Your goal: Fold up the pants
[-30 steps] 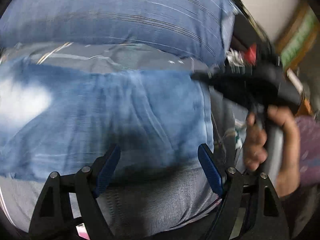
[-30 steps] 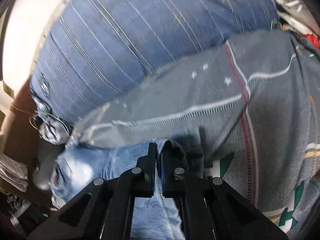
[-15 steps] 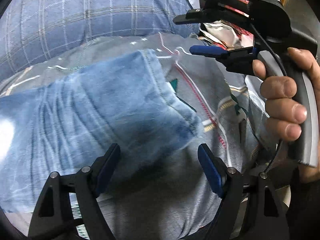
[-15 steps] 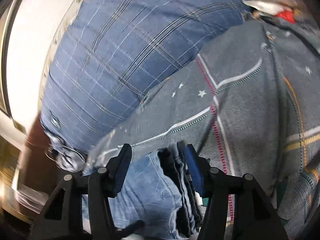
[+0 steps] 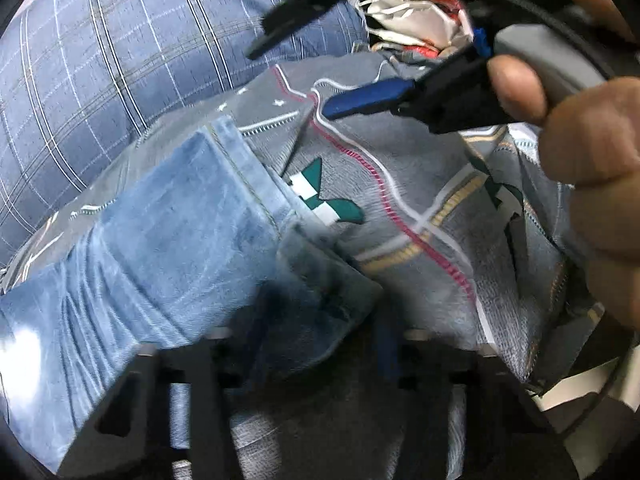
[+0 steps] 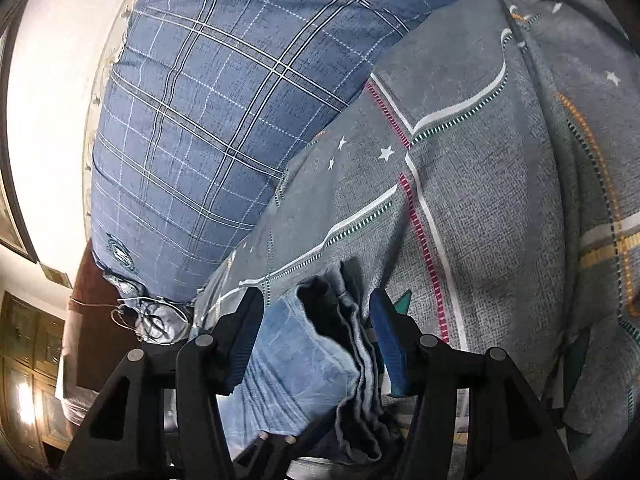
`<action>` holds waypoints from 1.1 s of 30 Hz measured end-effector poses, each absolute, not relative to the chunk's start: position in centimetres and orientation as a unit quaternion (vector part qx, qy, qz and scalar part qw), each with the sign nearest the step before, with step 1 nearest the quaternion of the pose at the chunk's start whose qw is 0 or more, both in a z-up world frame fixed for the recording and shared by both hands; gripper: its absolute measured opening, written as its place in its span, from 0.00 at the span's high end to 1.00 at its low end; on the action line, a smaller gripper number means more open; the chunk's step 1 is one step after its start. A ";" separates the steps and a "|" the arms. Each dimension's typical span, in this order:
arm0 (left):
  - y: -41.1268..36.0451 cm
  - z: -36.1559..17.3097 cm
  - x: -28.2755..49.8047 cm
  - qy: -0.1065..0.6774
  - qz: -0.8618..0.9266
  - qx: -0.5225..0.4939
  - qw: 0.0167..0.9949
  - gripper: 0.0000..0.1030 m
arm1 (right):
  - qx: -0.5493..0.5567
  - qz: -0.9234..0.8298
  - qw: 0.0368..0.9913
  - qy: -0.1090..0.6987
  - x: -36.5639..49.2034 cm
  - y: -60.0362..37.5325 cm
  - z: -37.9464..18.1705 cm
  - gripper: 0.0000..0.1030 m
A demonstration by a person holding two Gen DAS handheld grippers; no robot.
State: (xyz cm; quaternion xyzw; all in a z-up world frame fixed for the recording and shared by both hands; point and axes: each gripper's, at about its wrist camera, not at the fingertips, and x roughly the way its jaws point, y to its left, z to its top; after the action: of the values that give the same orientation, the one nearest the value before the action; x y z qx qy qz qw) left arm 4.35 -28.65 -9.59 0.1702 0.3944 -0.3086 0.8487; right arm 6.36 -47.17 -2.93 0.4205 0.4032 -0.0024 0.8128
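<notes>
Folded blue jeans (image 5: 168, 248) lie on a bed under a grey patterned bedspread (image 6: 492, 208), beside a blue checked pillow (image 6: 208, 112) against a white wall (image 6: 44, 92). A wooden cabinet (image 6: 28, 392) stands at left. The left hand-held gripper (image 5: 316, 344) has just been closing around the jeans' corner; whether it grips is blurred. The right hand-held gripper (image 6: 316, 344) stands open, its jaws straddling the jeans' folded edge.

Left tongs (image 5: 320, 336) have just been closing; right tongs (image 6: 316, 340) stand parted, pads clear.
</notes>
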 end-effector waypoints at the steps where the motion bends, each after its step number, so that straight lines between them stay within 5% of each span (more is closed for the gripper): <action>1: -28.1 -9.4 4.7 0.400 -0.312 0.156 0.848 0.69 | 0.423 -0.002 0.812 0.402 6.3 -47.4 -2.9 0.45; 4: -25.2 -8.0 6.2 0.421 -0.348 0.049 0.836 0.70 | 0.423 -0.003 0.812 0.403 6.1 -47.3 -3.0 0.45; 20: -19.0 -6.1 6.9 0.437 -0.347 -0.134 0.819 0.92 | 0.411 0.017 0.792 0.451 7.9 -45.1 -4.7 0.44; 24: -16.7 -5.4 7.3 0.421 -0.352 -0.192 0.814 0.93 | 0.429 0.033 0.780 0.455 8.0 -45.0 -5.3 0.44; 30: -17.8 -6.1 7.0 0.426 -0.350 -0.148 0.821 0.92 | 0.429 0.016 0.784 0.448 7.6 -45.1 -4.9 0.44; 33: -21.3 -6.8 5.4 0.426 -0.341 -0.048 0.836 0.73 | 0.455 -0.002 0.781 0.428 7.1 -46.0 -4.9 0.44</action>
State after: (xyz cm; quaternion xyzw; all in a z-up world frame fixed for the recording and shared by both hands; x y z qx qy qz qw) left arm 5.43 -21.32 -6.79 -0.0475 0.4263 -0.3412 0.8364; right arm 7.07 -46.04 -4.95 0.4546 0.4279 -0.0017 0.7812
